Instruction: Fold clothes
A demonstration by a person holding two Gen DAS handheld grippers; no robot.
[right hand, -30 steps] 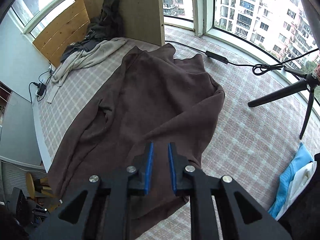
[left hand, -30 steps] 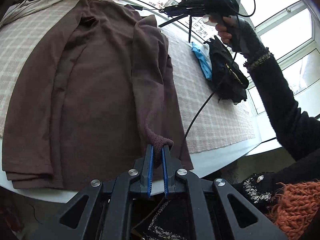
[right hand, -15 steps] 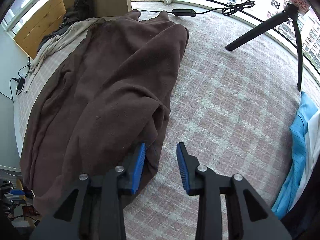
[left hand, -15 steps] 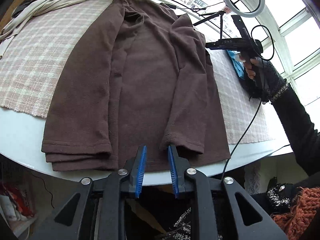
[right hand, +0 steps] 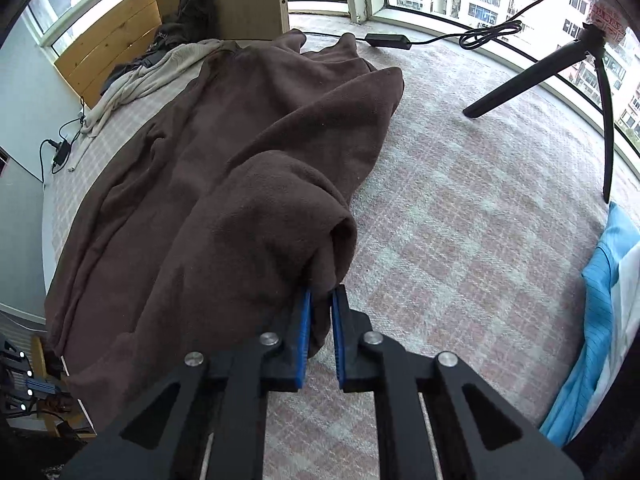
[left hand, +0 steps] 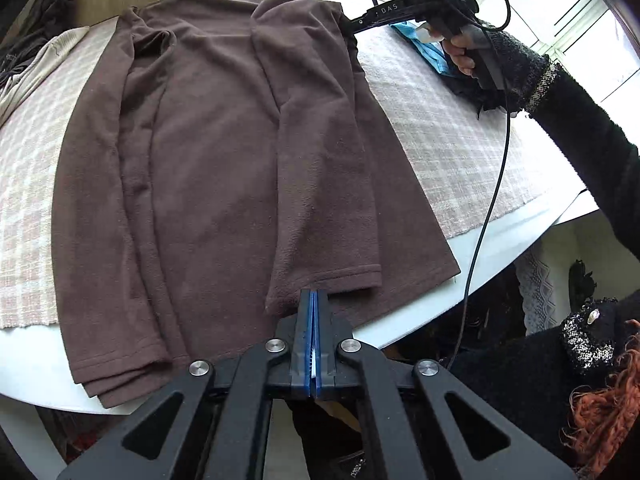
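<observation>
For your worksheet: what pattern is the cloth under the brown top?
Pink-and-white plaid tablecloth, clearest in the right wrist view.

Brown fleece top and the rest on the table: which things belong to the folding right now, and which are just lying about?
In the job:
- brown fleece top
- right gripper, pinching a fold of the top
- left gripper, jaws together at the sleeve cuff

Lying about:
- beige garment
- blue cloth
- tripod leg
- power adapter
</observation>
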